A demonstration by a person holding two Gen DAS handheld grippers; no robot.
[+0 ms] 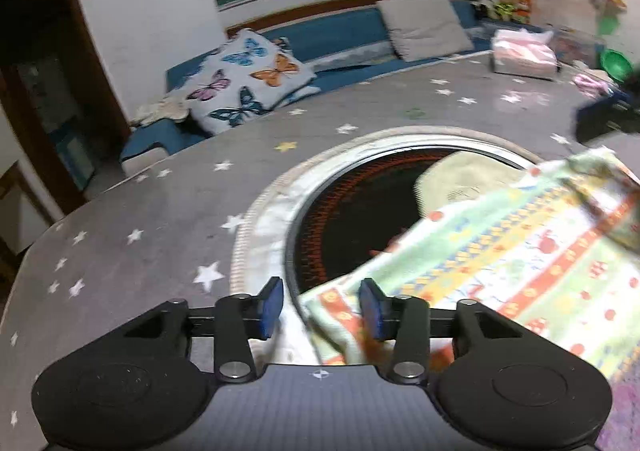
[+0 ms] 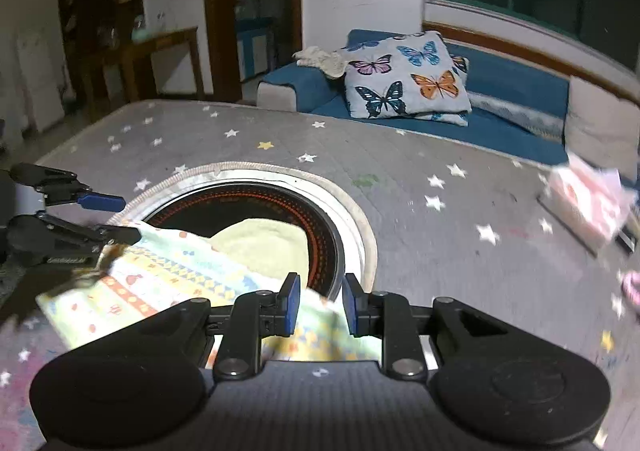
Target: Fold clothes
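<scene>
A patterned cloth [image 1: 520, 251] in pale green, yellow and red lies across the table's round black centre plate [image 1: 344, 219] and a cream cloth [image 1: 460, 183]. My left gripper [image 1: 322, 305] is open, its jaws apart around the cloth's near corner. My right gripper [image 2: 320, 305] is open too, with the cloth's other corner [image 2: 316, 327] between its jaws. The left gripper also shows in the right wrist view [image 2: 112, 219] at the cloth's far left edge, jaws apart.
The table has a grey star-print cover [image 1: 160, 235]. A pink tissue box [image 1: 524, 55] and a green bowl [image 1: 614, 65] stand at the far right. A blue sofa [image 2: 500, 91] with a butterfly cushion [image 2: 404, 81] runs behind the table.
</scene>
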